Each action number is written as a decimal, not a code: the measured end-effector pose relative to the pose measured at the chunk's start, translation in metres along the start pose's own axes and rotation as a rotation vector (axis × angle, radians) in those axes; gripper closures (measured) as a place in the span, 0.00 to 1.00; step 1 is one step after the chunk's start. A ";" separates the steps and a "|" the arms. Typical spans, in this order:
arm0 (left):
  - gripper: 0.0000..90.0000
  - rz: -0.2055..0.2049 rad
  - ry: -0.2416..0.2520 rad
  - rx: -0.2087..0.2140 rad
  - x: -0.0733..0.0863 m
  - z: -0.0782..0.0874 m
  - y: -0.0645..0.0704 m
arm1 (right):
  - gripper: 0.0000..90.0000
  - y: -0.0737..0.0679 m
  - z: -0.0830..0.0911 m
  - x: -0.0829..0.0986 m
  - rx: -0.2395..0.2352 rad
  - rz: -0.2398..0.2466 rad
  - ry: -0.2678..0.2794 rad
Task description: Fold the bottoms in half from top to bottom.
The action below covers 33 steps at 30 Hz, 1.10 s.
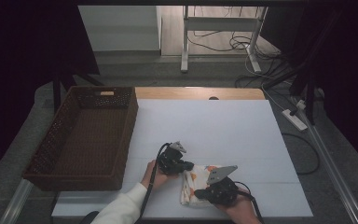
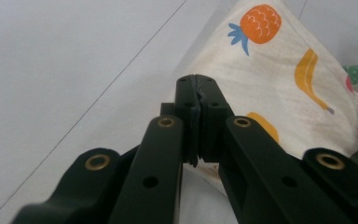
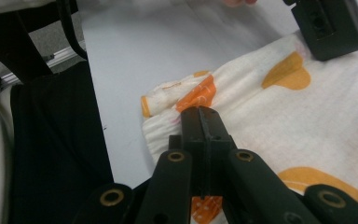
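Gripping the fruit-print cloth (image 1: 196, 183) at lower centre, left gripper (image 1: 185, 165) and right gripper (image 1: 200, 193) both pinch closed; bare white table (image 1: 214, 126) lies above.

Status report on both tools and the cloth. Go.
Left tool shut at the fruit-print cloth edge; pinch not confirmed. Right tool shut over the cloth, grip unclear. Cloth folded on white table. Wicker basket to the left, empty. Nothing in between.

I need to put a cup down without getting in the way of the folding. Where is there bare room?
Free: the white table top beyond and right of the fruit-print cream cloth, and the empty brown wicker basket. Crowded: the near edge, where the left gripper and right gripper work on the cloth.
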<state>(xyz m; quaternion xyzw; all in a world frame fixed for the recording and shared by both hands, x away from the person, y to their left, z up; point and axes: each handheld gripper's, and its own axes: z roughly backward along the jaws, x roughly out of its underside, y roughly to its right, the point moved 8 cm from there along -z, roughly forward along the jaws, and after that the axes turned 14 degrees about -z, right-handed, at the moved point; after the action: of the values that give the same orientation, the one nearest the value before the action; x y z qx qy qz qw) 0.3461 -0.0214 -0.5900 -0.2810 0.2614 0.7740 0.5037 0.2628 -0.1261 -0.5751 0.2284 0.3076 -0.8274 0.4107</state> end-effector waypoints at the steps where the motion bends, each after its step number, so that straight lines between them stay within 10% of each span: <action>1: 0.98 -0.001 0.000 -0.001 0.000 0.000 0.000 | 0.99 0.001 0.003 0.000 -0.003 -0.007 0.010; 17: 0.98 0.014 0.005 -0.001 0.002 0.002 0.000 | 0.99 0.013 0.024 0.022 0.016 -0.048 -0.006; 33: 0.90 0.031 0.081 -0.037 -0.005 0.019 -0.002 | 0.97 0.037 0.046 0.009 0.073 -0.110 0.163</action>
<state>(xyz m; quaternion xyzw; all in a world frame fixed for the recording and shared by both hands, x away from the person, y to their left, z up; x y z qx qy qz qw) 0.3468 -0.0111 -0.5733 -0.3174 0.2717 0.7743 0.4752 0.2828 -0.1804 -0.5602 0.2924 0.3215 -0.8381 0.3298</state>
